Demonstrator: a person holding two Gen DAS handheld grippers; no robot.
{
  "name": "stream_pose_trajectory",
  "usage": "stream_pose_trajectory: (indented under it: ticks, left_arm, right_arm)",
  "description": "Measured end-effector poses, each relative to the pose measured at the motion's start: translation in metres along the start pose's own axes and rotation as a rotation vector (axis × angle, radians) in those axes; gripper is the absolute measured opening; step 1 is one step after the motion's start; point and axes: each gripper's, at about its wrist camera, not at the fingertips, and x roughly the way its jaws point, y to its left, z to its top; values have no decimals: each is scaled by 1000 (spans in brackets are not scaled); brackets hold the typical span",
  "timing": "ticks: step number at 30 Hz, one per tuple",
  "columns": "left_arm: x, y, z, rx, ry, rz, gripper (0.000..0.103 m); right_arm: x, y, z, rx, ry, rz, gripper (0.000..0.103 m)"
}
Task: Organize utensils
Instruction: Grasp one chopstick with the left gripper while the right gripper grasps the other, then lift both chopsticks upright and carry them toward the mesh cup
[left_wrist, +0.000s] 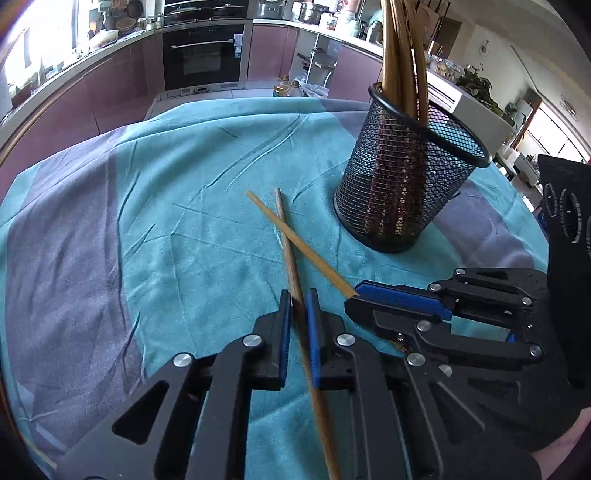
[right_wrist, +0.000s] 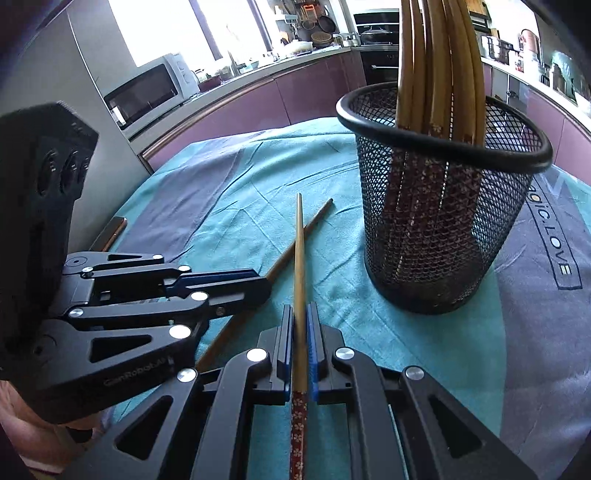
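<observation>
Two chopsticks cross on the teal cloth (left_wrist: 192, 206) that covers the tabletop, each one pinched by a tool.

Left tool (left_wrist: 298, 295): jaws together, clamped on the darker chopstick (left_wrist: 290, 251). The stick runs between the blue pads (left_wrist: 313, 325) and carries on past them toward the camera, under the tool body. Its free tip points away across the cloth, up and slightly left in the left wrist view.

Right tool (right_wrist: 300, 310): jaws together, clamped on the paler chopstick (right_wrist: 300, 258). The stick lies straight along the tool's axis, tip pointing away. Behind the pads its end shows a red patterned band, seen only in the right wrist view.

The crossing sits just ahead of both tools' tips. In the left wrist view the pale chopstick (left_wrist: 306, 251) lies over the dark one and ends in the right tool (left_wrist: 356, 295), which comes in from the right edge, just beside the left tool. In the right wrist view the dark chopstick (right_wrist: 306, 229) passes behind the pale one and runs down-left into the left tool (right_wrist: 267, 286).

The black mesh cup (left_wrist: 402, 177) stands upright on the cloth, ahead of and to the right of both tools, apart from the crossed sticks. It holds a bundle of chopsticks (left_wrist: 402, 55), ends sticking well above the rim. From the right wrist the cup (right_wrist: 443, 229) is near, its bundle (right_wrist: 439, 62) leaning slightly.

A hand shows partly at the frame corners, behind each opposite tool.
</observation>
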Motion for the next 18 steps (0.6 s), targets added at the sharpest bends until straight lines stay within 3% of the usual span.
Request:
stream_pose_trajectory:
  ticks: [8, 18]
  left_arm:
    - [5, 2, 8, -21, 3, 2, 8]
    - [-28, -1, 9, -2, -75, -29, 8]
  right_arm:
    - [1, -3, 3, 3, -14, -4, 6]
    - [-41, -4, 6, -7, -120, 27, 6]
